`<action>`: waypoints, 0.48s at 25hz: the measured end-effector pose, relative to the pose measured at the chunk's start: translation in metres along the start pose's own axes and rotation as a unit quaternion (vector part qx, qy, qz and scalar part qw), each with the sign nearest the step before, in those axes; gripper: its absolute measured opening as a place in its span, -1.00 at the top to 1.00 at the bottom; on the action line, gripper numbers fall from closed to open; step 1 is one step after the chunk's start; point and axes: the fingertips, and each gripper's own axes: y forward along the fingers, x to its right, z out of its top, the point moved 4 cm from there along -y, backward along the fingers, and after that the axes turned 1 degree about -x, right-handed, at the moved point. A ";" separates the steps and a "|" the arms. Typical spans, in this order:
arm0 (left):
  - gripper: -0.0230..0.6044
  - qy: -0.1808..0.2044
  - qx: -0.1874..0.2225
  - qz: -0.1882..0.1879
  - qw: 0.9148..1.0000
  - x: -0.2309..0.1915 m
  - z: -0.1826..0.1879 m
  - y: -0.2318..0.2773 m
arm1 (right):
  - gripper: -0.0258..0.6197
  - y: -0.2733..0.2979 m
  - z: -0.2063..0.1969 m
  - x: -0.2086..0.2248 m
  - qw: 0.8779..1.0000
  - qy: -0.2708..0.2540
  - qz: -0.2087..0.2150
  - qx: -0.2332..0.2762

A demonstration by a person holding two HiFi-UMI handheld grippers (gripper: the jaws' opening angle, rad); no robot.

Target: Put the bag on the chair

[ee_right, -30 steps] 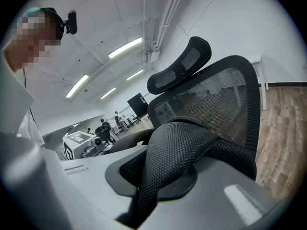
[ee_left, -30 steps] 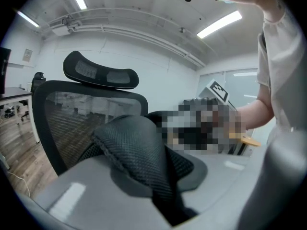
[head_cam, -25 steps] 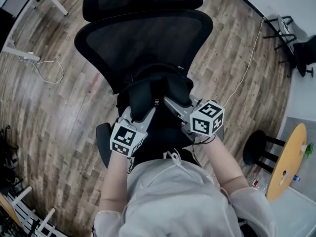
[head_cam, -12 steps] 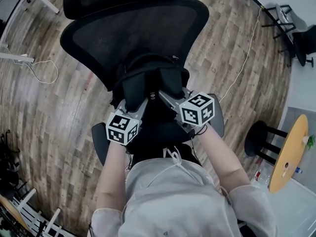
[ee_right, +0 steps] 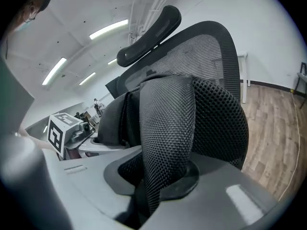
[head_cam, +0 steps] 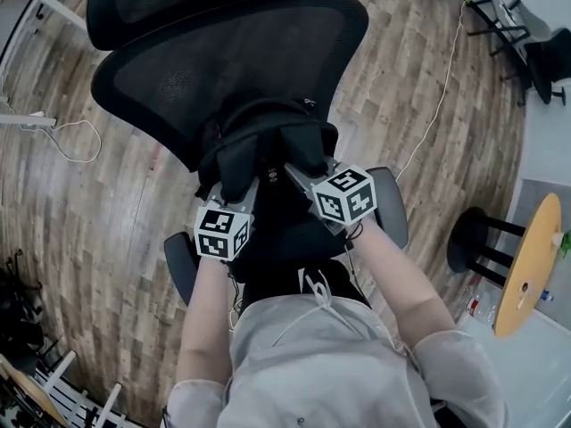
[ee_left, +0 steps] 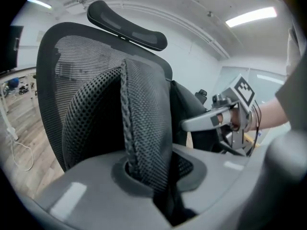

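Note:
A black backpack (head_cam: 268, 150) hangs by its two mesh shoulder straps in front of the backrest (head_cam: 223, 61) of a black mesh office chair. My left gripper (head_cam: 243, 190) is shut on one strap (ee_left: 144, 128), which runs up out of its jaws. My right gripper (head_cam: 299, 175) grips the other strap (ee_right: 168, 128); its jaws have just eased slightly, with the strap still pinched between them. Each gripper view shows the other gripper beside the bag. The chair seat is hidden under the bag and my arms.
The chair's armrests (head_cam: 393, 205) flank my hands on both sides. A headrest (ee_left: 127, 25) tops the backrest. To the right stand a black stool (head_cam: 473, 239) and a round yellow table (head_cam: 526, 275). Cables (head_cam: 437, 105) lie on the wooden floor.
Both grippers have sunk with the bag, which now sits lower and closer against the backrest. Both grips on the straps look unchanged.

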 end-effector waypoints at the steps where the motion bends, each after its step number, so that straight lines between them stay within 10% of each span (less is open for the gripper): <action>1: 0.74 0.001 0.000 0.003 1.000 0.000 -0.001 0.002 | 0.75 0.001 -0.002 0.003 1.000 -0.001 -0.005 0.001; 12: 0.69 -0.012 0.017 0.000 1.000 0.001 -0.007 0.004 | 0.46 0.007 -0.014 0.013 0.999 0.002 -0.037 -0.011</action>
